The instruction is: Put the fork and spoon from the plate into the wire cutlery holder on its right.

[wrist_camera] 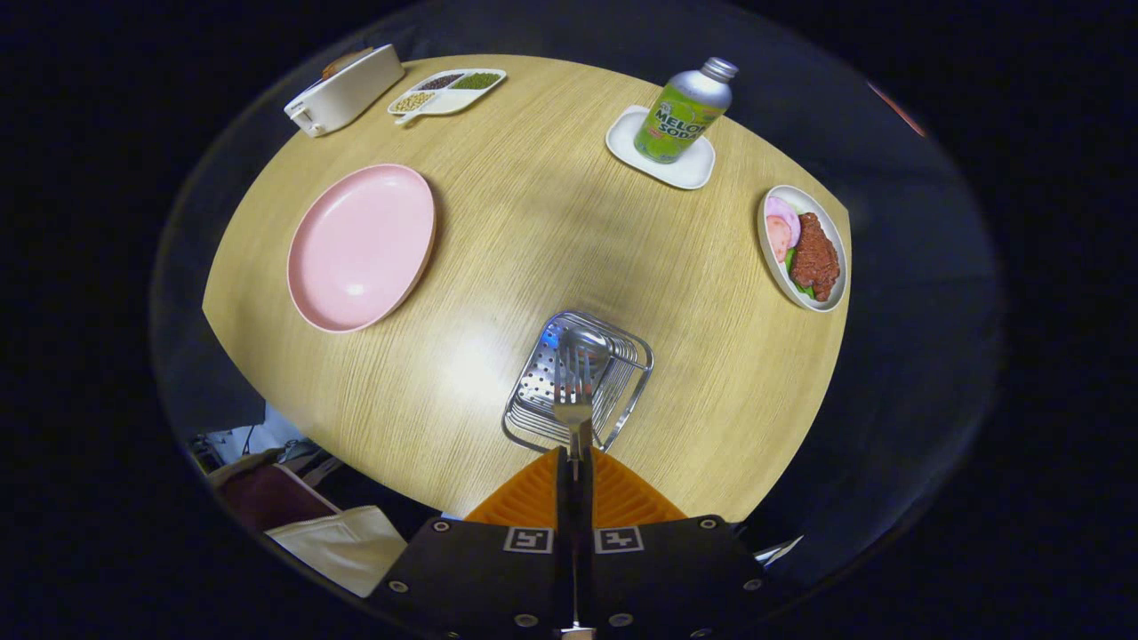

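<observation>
The tool [575,462] grips the fork [574,391] by its handle, both fingers pressed narrow on it, tines pointing forward over the wire holder [622,404] just ahead. A spoon [582,342] bowl appears to rest already in the holder's far end, partly masked by the tines, so I judge that 1 of the 2 pieces is done. The pink plate [360,246] lies bare to the left of the holder, well apart from it. To finish this step well, bring the fork down until its tines pass inside the wire rim, keep it in line with the holder's long side, and let go only when the head rests on the perforated floor. Opening too high risks the fork bouncing out onto the surface [533,222] or knocking the spoon.
</observation>
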